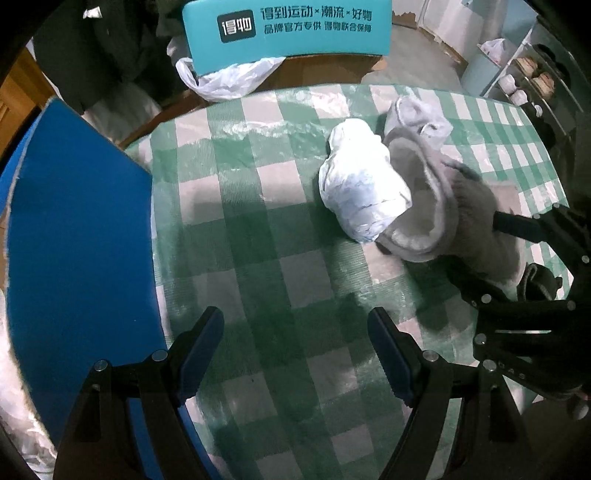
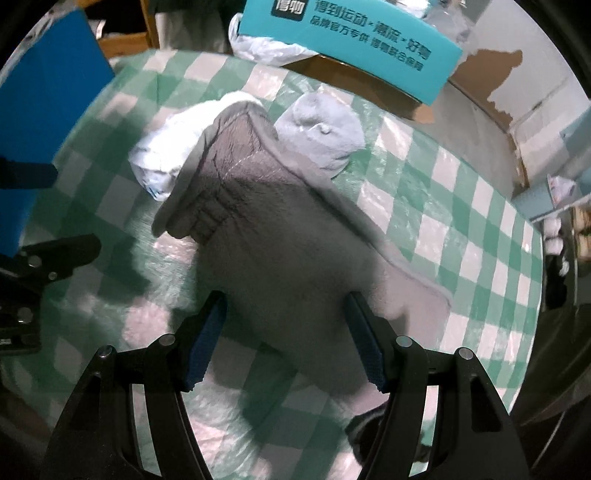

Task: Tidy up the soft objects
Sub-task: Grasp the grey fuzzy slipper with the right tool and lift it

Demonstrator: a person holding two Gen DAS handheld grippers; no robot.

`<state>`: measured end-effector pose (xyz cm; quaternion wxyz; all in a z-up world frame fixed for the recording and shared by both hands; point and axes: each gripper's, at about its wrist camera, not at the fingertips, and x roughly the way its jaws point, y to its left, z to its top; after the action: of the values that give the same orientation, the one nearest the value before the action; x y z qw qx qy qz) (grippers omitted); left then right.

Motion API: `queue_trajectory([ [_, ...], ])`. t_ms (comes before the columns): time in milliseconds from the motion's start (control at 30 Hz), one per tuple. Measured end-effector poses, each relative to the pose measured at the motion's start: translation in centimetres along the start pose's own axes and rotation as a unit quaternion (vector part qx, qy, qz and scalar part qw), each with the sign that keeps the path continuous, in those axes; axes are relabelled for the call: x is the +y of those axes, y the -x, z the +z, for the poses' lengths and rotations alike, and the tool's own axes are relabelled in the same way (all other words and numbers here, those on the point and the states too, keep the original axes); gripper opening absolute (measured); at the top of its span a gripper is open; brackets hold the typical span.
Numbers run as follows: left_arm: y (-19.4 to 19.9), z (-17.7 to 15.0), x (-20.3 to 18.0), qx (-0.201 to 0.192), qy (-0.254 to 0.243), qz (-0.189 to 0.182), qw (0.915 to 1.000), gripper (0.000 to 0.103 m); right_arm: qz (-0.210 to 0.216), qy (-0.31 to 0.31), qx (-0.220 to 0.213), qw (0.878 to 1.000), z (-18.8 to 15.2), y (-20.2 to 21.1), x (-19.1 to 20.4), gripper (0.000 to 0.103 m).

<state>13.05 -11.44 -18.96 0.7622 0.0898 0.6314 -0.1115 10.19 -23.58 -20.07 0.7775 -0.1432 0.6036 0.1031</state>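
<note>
A grey fleece-lined garment point(image 2: 280, 221) lies on the green-and-white checked tablecloth point(image 2: 461, 229); it also shows in the left wrist view point(image 1: 436, 206). A white rolled cloth point(image 1: 358, 184) lies against its left side, also in the right wrist view point(image 2: 166, 147). A pale grey-blue cloth point(image 2: 321, 133) lies behind it, also in the left wrist view point(image 1: 417, 114). My right gripper point(image 2: 286, 339) is open with the garment's near end between its fingers. My left gripper point(image 1: 295, 354) is open and empty over the cloth, left of the pile. The right gripper shows at the right of the left wrist view point(image 1: 517, 236).
A teal printed cardboard box point(image 1: 288, 33) with a white plastic bag point(image 1: 229, 77) stands past the table's far edge. A blue panel point(image 1: 74, 229) lies at the table's left. Shelves with small items point(image 1: 528, 77) stand at the far right. A dark item point(image 1: 539, 284) lies near the right edge.
</note>
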Motion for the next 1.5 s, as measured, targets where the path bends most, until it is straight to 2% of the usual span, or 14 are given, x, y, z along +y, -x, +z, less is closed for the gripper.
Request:
queue_trajectory([
  [167,-0.4,0.2,-0.1,0.005,0.001,-0.005,1.0000,0.081,-0.024,0.016,-0.009,1.000,0.4,-0.5,0.2,0.066],
  [200,-0.5,0.3,0.0,0.006,0.001,-0.006,1.0000,0.081,-0.024,0.014,-0.011,1.000,0.5,-0.5,0.1,0.060],
  [233,-0.5,0.3,0.0,0.006,0.002,-0.007,1.0000,0.081,-0.025,0.012,-0.010,1.000,0.5,-0.5,-0.2,0.050],
  [333,-0.7,0.8,0.1,0.005,0.003,-0.012,0.9999,0.081,-0.012,-0.006,-0.005,1.000,0.6,-0.5,-1.0,0.031],
  [533,0.1,1.5,0.2,-0.004,0.011,-0.025,0.9996,0.082,0.018,-0.039,0.007,0.999,0.2,0.3,-2.4,0.019],
  [767,1.3,2.3,-0.2,-0.019,0.018,-0.034,0.9991,0.082,0.069,-0.105,0.009,0.992,-1.3,1.8,-4.3,0.018],
  [833,1.6,2.3,-0.2,-0.025,0.020,-0.033,0.9989,0.083,0.090,-0.132,0.003,0.987,-1.7,2.3,-5.2,0.018],
  [867,1.7,2.5,-0.3,-0.028,0.022,-0.031,0.9989,0.087,0.096,-0.142,-0.001,0.985,-2.0,2.5,-5.5,0.018],
  [1000,1.7,3.0,-0.3,-0.037,0.036,-0.030,0.9982,0.088,0.130,-0.198,-0.019,0.971,-2.7,3.6,-7.4,0.018],
  [1200,1.3,4.5,-1.0,-0.039,0.045,-0.029,0.9978,0.088,0.131,-0.218,-0.060,0.965,-2.8,5.5,-8.0,0.018],
  [1433,0.0,6.1,-1.8,-0.030,0.039,-0.001,0.9988,0.088,0.138,-0.219,-0.074,0.963,-2.4,5.9,-7.7,0.017],
  [1500,-0.8,6.4,-1.8,-0.023,0.041,-0.005,0.9989,0.088,0.138,-0.220,-0.077,0.963,-2.3,5.9,-7.6,0.017],
])
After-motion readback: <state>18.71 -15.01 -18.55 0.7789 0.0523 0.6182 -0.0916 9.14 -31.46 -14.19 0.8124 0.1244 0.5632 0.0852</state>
